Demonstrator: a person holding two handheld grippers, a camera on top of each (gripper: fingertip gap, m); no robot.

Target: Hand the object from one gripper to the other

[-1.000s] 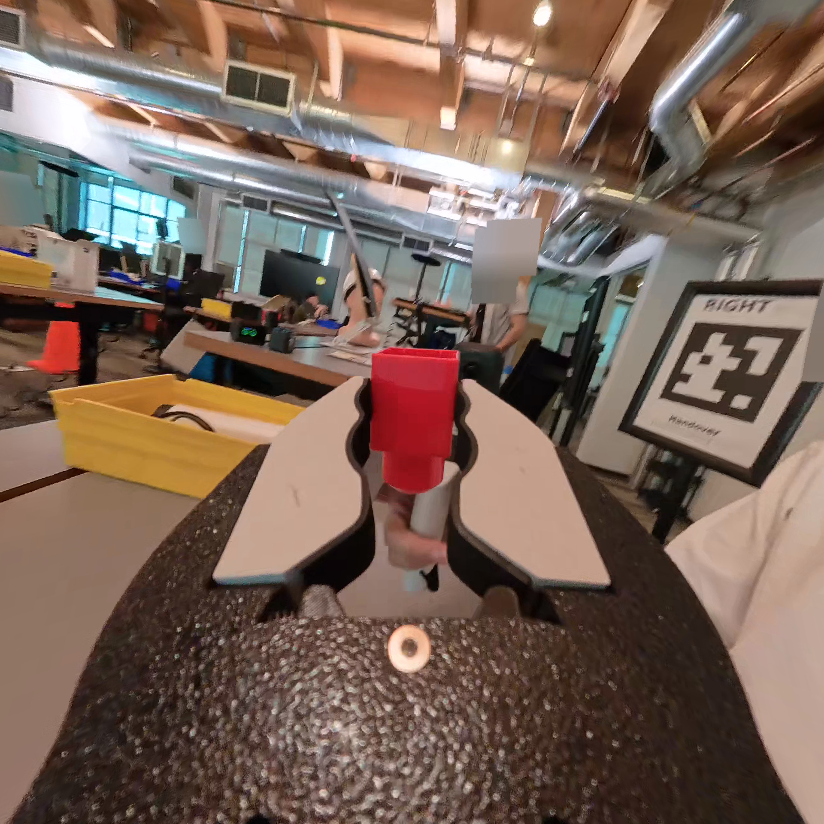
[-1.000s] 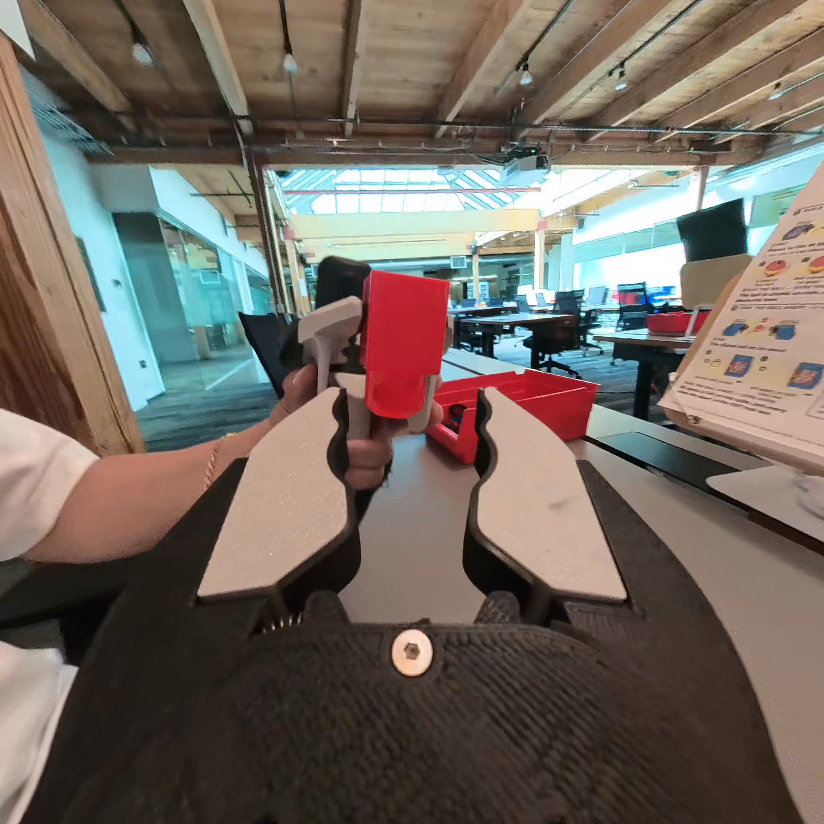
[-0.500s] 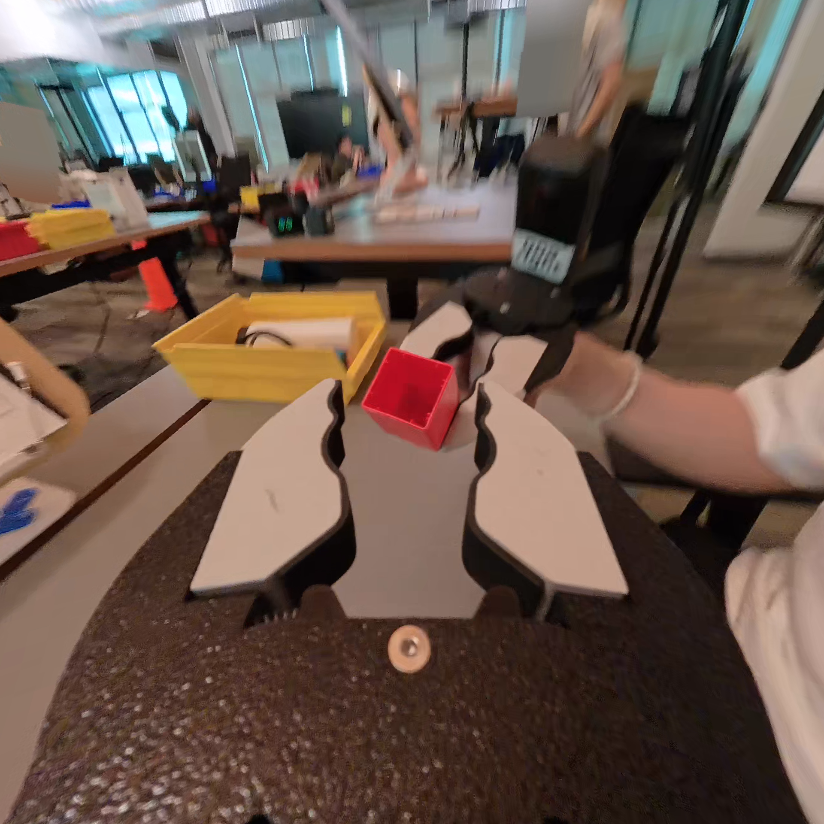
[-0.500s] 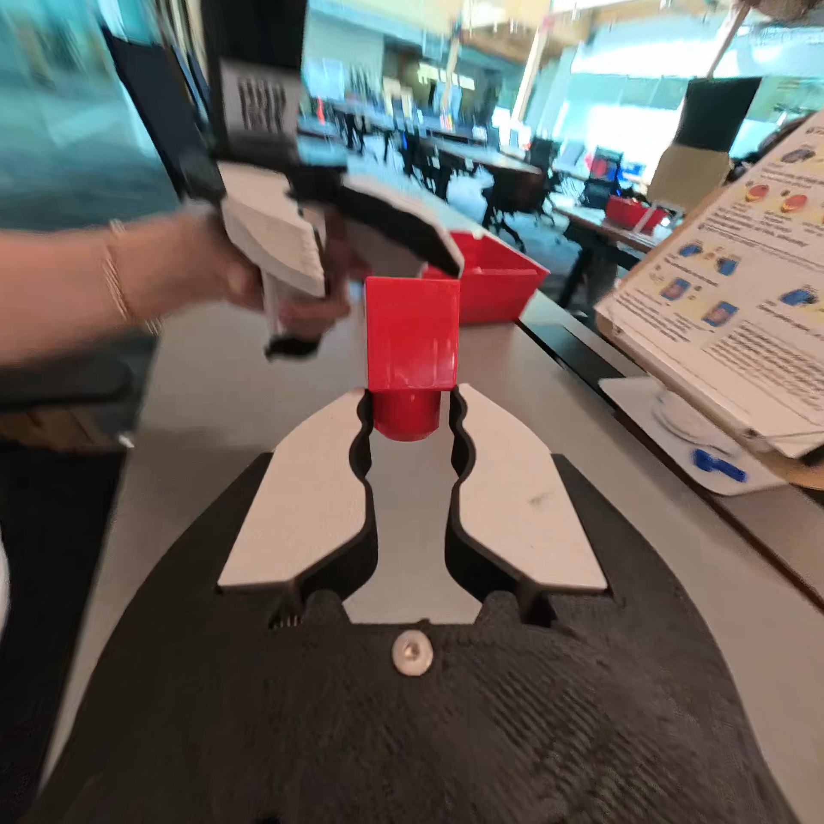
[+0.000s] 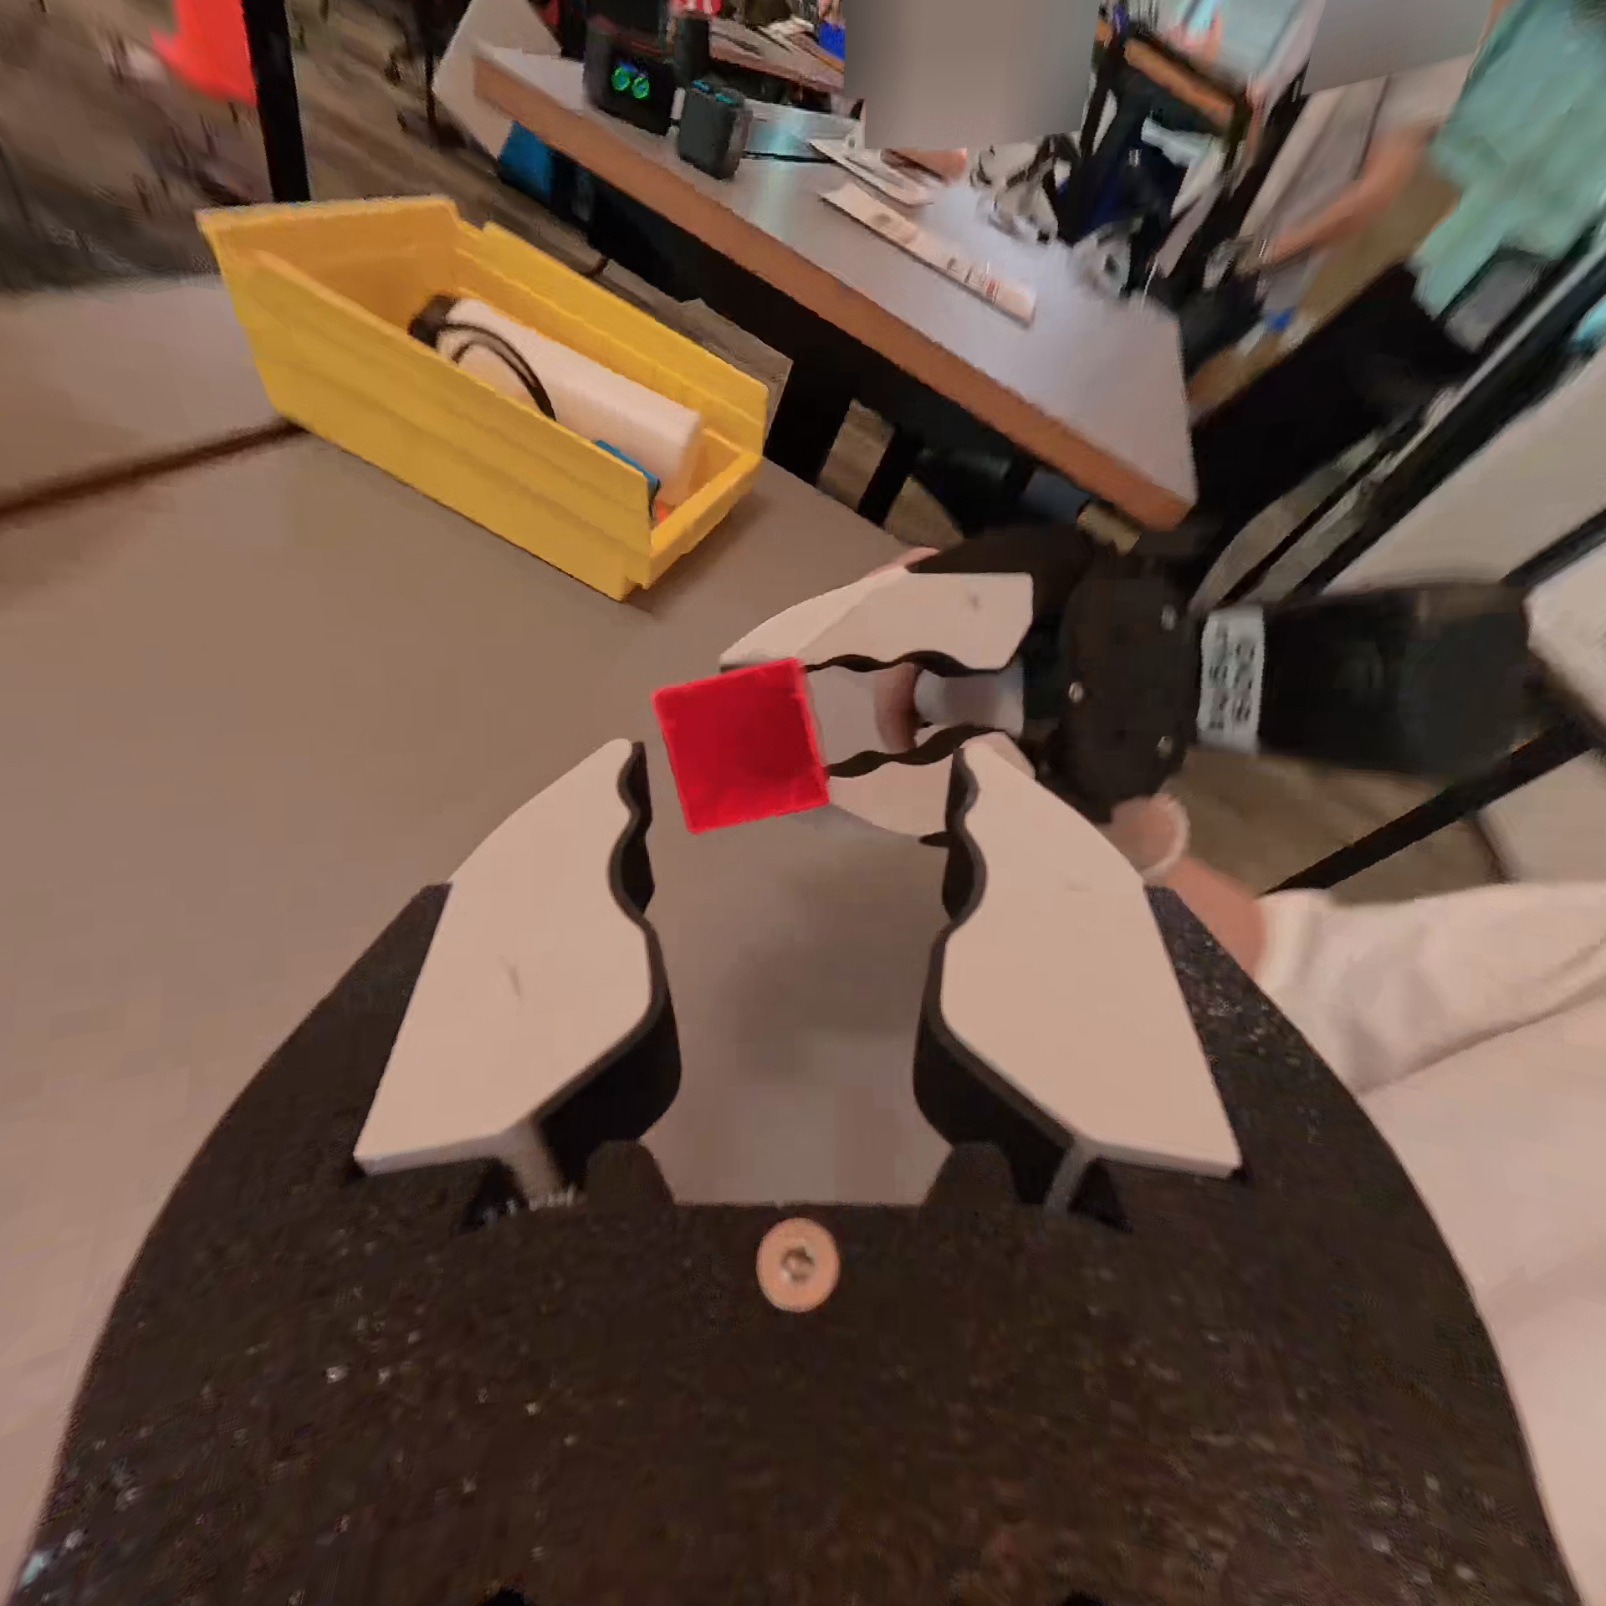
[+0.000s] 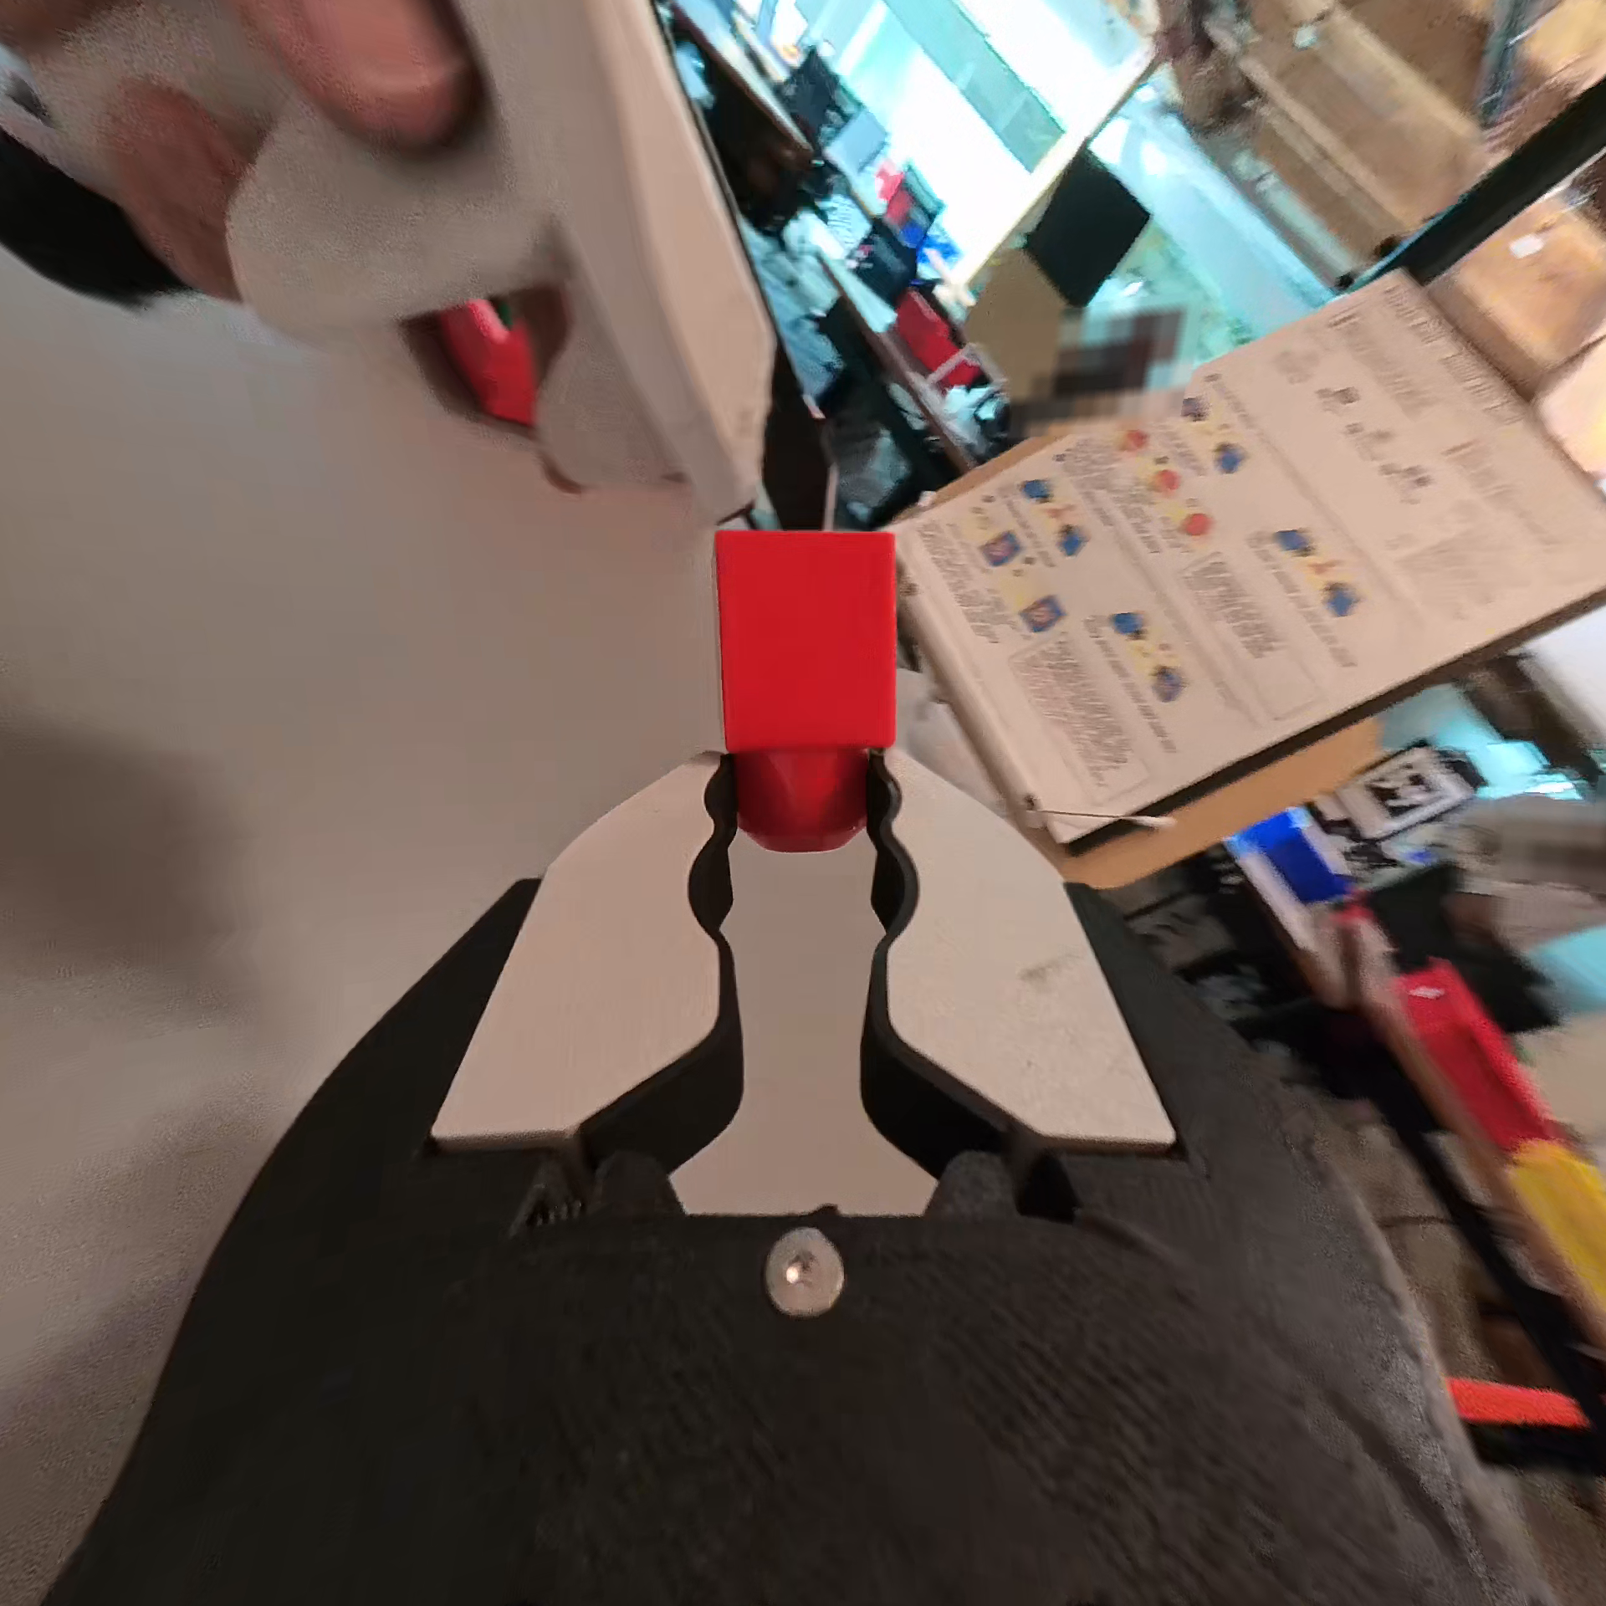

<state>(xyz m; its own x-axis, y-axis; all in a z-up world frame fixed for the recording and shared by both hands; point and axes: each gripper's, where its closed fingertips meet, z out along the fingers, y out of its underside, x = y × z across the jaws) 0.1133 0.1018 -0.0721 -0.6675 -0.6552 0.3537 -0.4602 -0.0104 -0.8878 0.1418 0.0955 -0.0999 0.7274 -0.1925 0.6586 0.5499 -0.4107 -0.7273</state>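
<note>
One grey tabletop is filling most of the left wrist view, and a second table with small devices and papers is standing behind it. One yellow bin is sitting on the tabletop, well apart from both tools; a white roll with a black cable is lying inside it.

There are two tools. The left tool is showing its two pale fingers spread wide with nothing between them. The right tool is closing its two fingers on the round red stem of the one red object, whose square upper part is sticking out beyond the fingertips. The object is being carried in the air over the tabletop, just beyond the tips of the left tool and not touching them.

Only the left wrist view is showing the right tool from outside, with the square hollow end of the red object facing the camera, and the white sleeve of the person behind it. Only the right wrist view is showing one printed instruction sheet on a tilted board, and, blurred at upper left, the underside of the left tool with a hand around it.
</note>
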